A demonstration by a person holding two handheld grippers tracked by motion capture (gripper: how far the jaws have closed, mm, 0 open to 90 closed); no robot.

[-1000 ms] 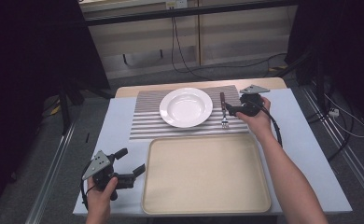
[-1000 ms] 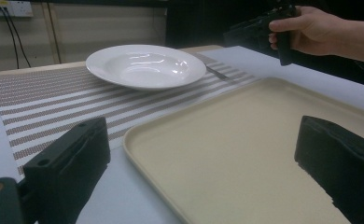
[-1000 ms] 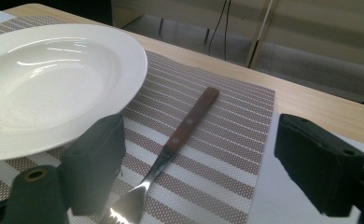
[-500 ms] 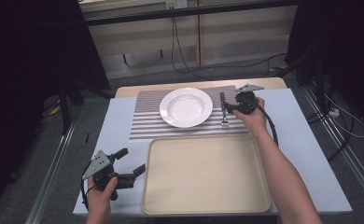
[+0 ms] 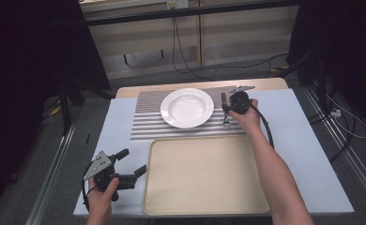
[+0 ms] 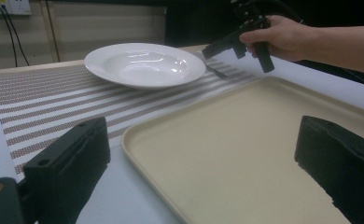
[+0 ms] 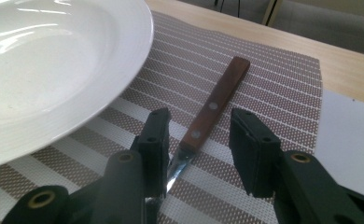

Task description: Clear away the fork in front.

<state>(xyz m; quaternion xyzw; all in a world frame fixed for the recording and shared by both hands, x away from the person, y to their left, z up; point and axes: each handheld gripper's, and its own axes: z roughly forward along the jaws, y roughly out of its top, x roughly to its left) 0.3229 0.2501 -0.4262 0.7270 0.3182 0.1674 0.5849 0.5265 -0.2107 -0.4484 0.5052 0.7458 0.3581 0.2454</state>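
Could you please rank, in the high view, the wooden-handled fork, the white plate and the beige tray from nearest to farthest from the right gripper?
Measured from the right gripper:
1. Wooden-handled fork, between its jaws.
2. Round white plate, just left.
3. Beige rectangular tray, nearer the person.

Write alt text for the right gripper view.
The right gripper, its two black jaws closing but not yet touching, straddles a wooden-handled fork lying on a striped placemat, with a white plate beside it.

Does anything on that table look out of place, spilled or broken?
Nothing stands out. The white plate sits clean and whole on the striped placemat, a wooden-handled fork lies flat beside it, and the beige tray is bare.
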